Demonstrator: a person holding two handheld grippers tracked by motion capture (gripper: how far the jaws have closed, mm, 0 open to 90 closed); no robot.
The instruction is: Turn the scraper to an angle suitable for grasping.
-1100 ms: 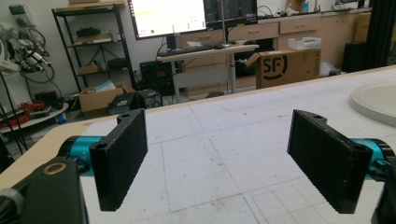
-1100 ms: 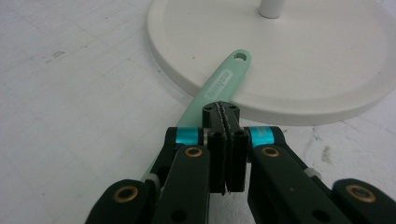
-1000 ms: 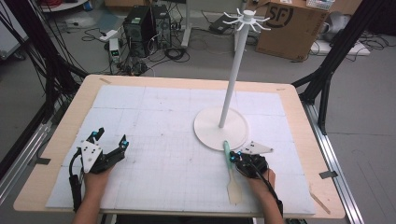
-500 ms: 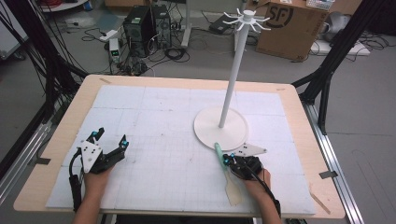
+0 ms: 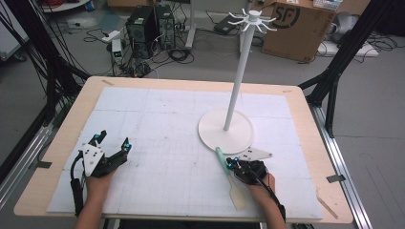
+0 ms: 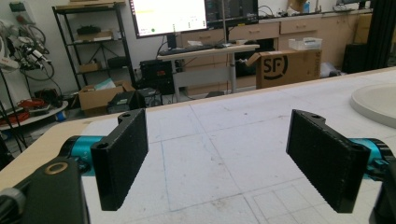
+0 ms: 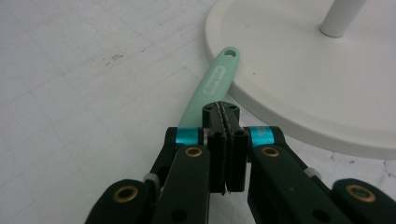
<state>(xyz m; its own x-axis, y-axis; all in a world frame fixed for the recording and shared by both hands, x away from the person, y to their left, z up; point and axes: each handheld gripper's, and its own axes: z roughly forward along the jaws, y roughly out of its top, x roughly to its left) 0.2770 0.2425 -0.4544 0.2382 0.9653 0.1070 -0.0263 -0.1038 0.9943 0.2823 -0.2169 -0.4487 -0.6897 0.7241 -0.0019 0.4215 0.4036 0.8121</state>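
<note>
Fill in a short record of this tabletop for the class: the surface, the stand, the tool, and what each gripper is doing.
surface: white gridded mat on a wooden table
stand: white pole stand, round base, hooks on top, nothing hanging
tool: spatula with mint-green handle and pale blade, handle end by the base rim
right gripper: shut on the spatula handle
left gripper: open, holding nothing, low over the mat
</note>
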